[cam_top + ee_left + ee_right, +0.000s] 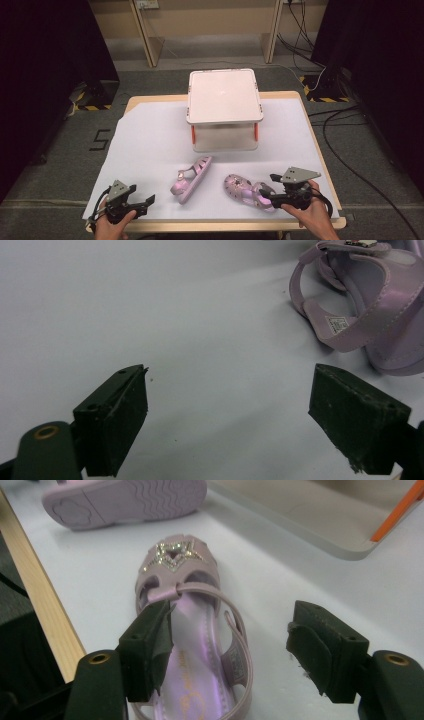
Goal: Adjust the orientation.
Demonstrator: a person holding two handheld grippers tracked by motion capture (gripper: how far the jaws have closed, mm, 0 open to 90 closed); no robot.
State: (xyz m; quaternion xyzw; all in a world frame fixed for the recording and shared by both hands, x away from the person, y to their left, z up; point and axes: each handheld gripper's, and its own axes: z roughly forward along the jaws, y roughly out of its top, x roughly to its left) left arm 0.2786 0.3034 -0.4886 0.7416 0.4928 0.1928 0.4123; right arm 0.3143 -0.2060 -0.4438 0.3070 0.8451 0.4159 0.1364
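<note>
Two lilac sandals lie on the white sheet. One sandal (pixel 191 179) rests on its side at the middle, its sole (pixel 125 500) turned toward my right gripper. The other sandal (pixel 245 190) (pixel 175 565) stands upright at the right, with a glittery star on its toe. My right gripper (pixel 267 195) (pixel 230 625) is open at that sandal's heel end. Its left jaw hangs over the footbed, and the heel strap lies between the jaws. At the front left, my left gripper (pixel 149 202) (pixel 227 390) is open over bare sheet. The side-lying sandal (pixel 365 305) is ahead of it to the right.
A white two-level stand (pixel 224 95) with orange legs occupies the table's far middle. The wooden table edge (pixel 40 610) runs close to the left of the upright sandal. Cables lie on the floor at the right, beyond the table.
</note>
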